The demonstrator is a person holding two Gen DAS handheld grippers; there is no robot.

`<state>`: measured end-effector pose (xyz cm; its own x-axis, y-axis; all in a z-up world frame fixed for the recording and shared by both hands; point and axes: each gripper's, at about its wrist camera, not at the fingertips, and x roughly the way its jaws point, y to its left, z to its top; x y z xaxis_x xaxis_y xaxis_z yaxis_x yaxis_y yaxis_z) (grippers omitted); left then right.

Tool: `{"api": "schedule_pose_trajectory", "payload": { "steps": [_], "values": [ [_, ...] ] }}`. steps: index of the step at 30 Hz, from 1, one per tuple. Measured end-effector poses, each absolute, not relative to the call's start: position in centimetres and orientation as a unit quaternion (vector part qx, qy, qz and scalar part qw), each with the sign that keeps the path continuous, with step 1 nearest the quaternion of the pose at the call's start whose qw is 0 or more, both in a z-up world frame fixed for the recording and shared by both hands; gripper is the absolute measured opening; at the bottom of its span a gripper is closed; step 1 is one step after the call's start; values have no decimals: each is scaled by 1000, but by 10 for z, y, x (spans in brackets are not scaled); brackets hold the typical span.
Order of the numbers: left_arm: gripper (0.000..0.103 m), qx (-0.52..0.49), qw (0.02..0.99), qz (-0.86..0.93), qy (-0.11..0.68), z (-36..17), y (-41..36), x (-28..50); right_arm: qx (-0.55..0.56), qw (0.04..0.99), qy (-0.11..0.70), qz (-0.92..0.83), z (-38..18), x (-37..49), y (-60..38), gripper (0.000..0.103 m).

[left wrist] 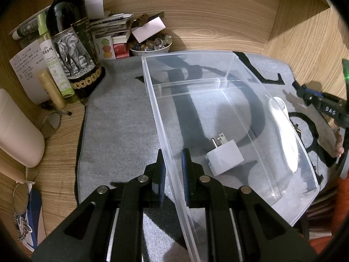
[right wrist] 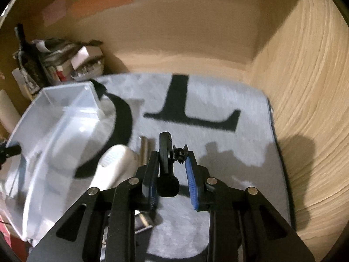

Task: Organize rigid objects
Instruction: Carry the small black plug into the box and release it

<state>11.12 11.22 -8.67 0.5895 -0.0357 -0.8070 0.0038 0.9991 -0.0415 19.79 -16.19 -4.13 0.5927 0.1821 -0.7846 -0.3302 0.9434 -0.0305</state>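
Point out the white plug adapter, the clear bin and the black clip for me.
white plug adapter [left wrist: 225, 158]: left wrist view, body.
clear bin [left wrist: 162, 120]: left wrist view, near wall.
black clip [right wrist: 165, 152]: right wrist view, upright arm.

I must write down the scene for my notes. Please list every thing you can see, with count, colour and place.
storage bin: 1, clear plastic, on the mat, one wall clamped
plug adapter: 1, white, inside the bin
white device: 1, white, on the mat beside the bin
mat: 1, grey with black letters, on the desk
wine bottle: 1, dark with elephant label, far left corner
spray bottle: 1, pale green, beside the wine bottle
bowl of stones: 1, white, behind the mat
eyeglasses: 1, thin frame, left desk edge
black clip-like object: 1, black, between right jaws
left hand-held gripper: 1, black, shut on bin wall
right hand-held gripper: 1, black, holding the black object
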Motion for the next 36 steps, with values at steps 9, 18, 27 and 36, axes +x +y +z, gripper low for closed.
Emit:
{"api": "schedule_pose_trajectory", "payload": {
  "steps": [9,18,27,36],
  "values": [
    [13,-17,891,-10,453,-87,112,111,-108,902,370,194,0,182,-123,22],
    [13,-18,891,-11,453,-86,112,111,-120,897,341,255,17,171,-76,22],
    [13,-16,891,-10,453,-85,110,112,-141,873,359,297,0,174,-29,22],
    [13,-17,892,-10,452,-85,109,112,-169,835,421,310,-39,185,3,22]
  ]
}}
